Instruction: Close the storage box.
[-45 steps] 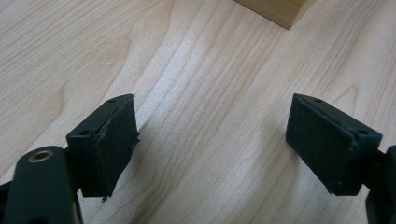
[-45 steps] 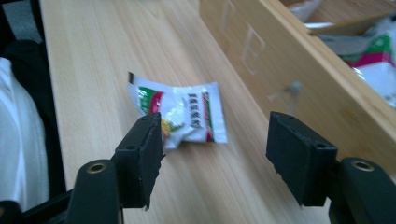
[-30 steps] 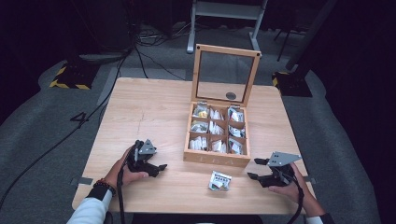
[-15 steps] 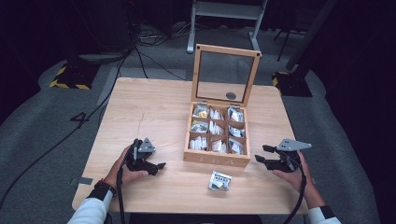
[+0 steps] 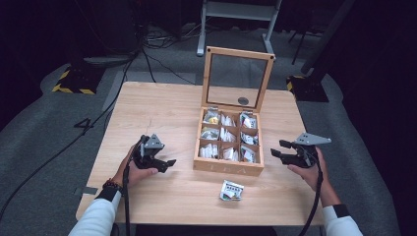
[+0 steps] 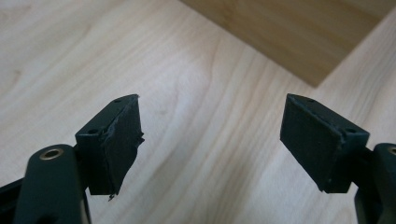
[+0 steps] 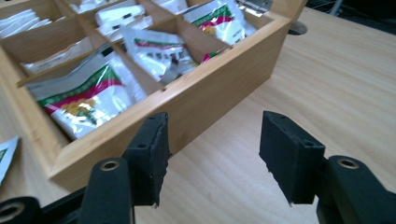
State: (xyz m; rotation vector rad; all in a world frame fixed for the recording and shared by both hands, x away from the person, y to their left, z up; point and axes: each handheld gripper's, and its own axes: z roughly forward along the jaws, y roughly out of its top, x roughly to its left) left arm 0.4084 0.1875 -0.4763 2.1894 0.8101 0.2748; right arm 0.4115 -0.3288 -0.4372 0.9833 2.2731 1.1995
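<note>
Both of my grippers are spread wide and hold nothing. In the left gripper view, the left gripper (image 6: 212, 144) has its two black jaws well apart over bare light wood, the torn pad on one jaw hanging ragged at its edge (the foam looks chewed). Nothing lies between the jaws; a corner of the wooden box (image 6: 299, 35) sits beyond them, apart from the pads.

From the high view I see that same left gripper (image 5: 167, 162) in the left hand (image 5: 133, 169), low over the table (image 5: 162, 108) just left of the box, jaws pointing toward its side wall.

The right gripper (image 7: 212, 156) is also parted, though a little less widely, and empty. In the right gripper view its jaws frame the near outer wall of the box (image 7: 210, 93); I cannot tell whether the one jaw's pad touches that wall or only sits in front of it. Inside the compartments I see tea sachets (image 7: 84, 100), white with green and red printing, standing tilted.

In the high view the right gripper (image 5: 278, 150), held by the right hand (image 5: 307, 169), is raised beside the box's right side. The glass-panelled lid (image 5: 239, 76) stands upright and open. One loose sachet (image 5: 231, 190) lies flat on the table in front of the box, between my two hands and touching neither gripper.
</note>
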